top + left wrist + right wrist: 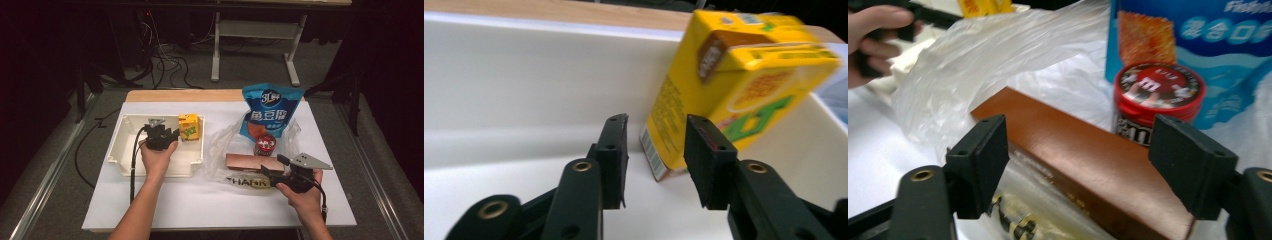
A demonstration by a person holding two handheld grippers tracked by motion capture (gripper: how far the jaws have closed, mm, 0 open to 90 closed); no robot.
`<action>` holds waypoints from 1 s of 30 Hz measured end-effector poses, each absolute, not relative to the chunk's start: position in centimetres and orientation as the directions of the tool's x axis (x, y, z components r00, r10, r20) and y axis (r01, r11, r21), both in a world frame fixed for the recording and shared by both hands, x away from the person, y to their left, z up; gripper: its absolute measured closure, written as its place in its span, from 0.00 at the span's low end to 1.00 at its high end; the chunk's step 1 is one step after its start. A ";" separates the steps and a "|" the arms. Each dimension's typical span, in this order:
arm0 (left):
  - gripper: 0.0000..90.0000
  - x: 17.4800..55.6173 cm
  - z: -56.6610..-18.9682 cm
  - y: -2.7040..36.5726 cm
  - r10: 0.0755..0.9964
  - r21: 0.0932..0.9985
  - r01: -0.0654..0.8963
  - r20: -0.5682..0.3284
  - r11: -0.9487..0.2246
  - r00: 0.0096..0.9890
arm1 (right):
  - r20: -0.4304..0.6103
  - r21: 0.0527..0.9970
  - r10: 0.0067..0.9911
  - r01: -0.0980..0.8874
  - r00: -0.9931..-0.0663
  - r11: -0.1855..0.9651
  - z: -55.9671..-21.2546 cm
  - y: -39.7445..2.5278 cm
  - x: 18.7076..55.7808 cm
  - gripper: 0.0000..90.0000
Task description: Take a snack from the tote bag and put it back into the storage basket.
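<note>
A yellow drink carton (pixel 189 126) stands tilted in the far right corner of a white bin (pixel 120 152). In the left gripper view the carton (pixel 724 85) leans just beyond my left gripper (pixel 656 135), whose jaws are open and apart from it. In the high view the left gripper (pixel 171 134) is inside the bin. My right gripper (pixel 1083 140) is wide open, its jaws on either side of a long brown box (pixel 1088 165) without touching it. The brown box (pixel 250 161) lies on a clear plastic bag (pixel 225 142), with the right gripper (pixel 272 168) at its right end.
A blue snack bag (pixel 270 112) stands behind a red-lidded can (pixel 265 144) on the plastic bag. The bag's loose film (pixel 998 55) rises to the left of the box. A white sheet (pixel 190 200) covers the table.
</note>
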State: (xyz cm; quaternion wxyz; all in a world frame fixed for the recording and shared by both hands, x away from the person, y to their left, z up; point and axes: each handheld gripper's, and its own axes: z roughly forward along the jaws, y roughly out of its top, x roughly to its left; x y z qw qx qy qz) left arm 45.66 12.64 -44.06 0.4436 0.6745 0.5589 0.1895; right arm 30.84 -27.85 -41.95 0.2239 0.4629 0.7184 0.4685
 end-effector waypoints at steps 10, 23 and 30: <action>0.54 41.0 -42.4 13.2 0.888 0.852 0.524 -0.253 0.017 0.383 | 0.090 0.903 0.925 0.423 -0.369 0.081 -39.9 -29.5 31.7 0.45; 0.46 37.8 -41.3 13.3 0.854 0.893 0.449 -0.199 -0.044 0.481 | 0.072 0.901 0.955 0.430 -0.289 0.062 -38.6 -30.5 35.8 0.49; 0.46 37.7 -41.4 14.0 0.855 0.891 0.453 -0.208 -0.035 0.474 | 0.071 0.900 0.965 0.433 -0.251 0.046 -38.5 -31.1 38.1 0.46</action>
